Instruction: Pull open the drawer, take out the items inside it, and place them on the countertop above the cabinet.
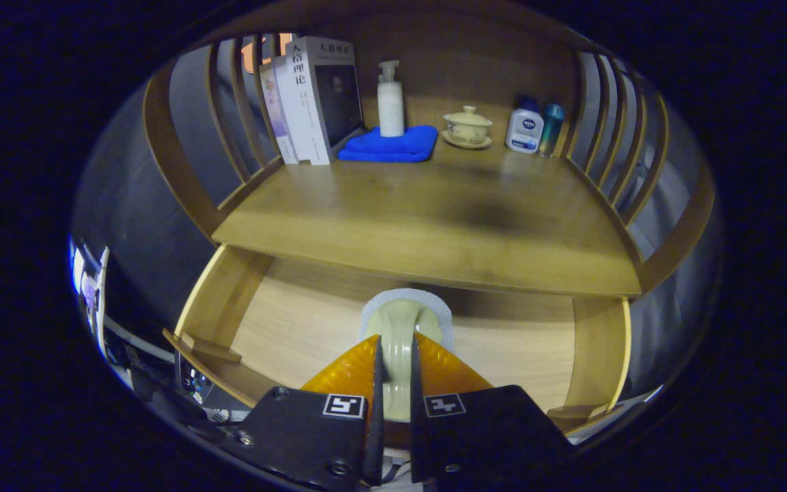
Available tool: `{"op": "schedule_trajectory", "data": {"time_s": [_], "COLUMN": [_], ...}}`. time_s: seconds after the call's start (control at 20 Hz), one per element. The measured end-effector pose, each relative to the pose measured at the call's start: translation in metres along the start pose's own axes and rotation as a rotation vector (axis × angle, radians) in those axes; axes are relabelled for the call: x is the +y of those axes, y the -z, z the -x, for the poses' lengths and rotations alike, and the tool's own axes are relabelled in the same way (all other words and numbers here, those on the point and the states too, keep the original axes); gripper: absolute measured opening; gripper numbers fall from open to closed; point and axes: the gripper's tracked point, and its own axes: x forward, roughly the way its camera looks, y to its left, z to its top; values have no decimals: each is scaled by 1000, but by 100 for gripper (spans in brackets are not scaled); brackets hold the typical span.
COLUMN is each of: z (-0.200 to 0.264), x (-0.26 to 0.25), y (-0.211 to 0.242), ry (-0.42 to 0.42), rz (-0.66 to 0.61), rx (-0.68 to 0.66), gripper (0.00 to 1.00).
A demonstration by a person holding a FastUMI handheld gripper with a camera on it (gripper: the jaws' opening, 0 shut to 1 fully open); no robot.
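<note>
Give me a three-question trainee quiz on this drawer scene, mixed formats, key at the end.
1. True or false: the drawer is pulled open.
2. The gripper is: A open above the countertop; B shut on the pale cup; C shut on the pump bottle.
3. Fill in: the pump bottle stands on a blue ____.

Key: 1 true; 2 B; 3 cloth.

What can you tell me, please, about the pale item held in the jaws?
The pale item is a cream, glossy, ceramic-looking piece with a rounded top, standing on edge. The gripper has both jaws pressed on its sides. It sits above the open wooden drawer, with something white behind its top. Its lower part is hidden.
</note>
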Motion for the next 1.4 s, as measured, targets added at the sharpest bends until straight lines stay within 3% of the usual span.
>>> {"op": "schedule_trajectory", "data": {"time_s": [0.4, 0.8, 1.2, 1.4], "z": [26, -22, -52, -62], "x": [-15, -26, -37, -40], "y": [-70, -116, -145, -147], "ry": [19, -20, 35, 20], "rz": [-91, -243, -240, -281], "rx": [-146, -175, -220, -249], "gripper": [18, 18, 18, 18]}}
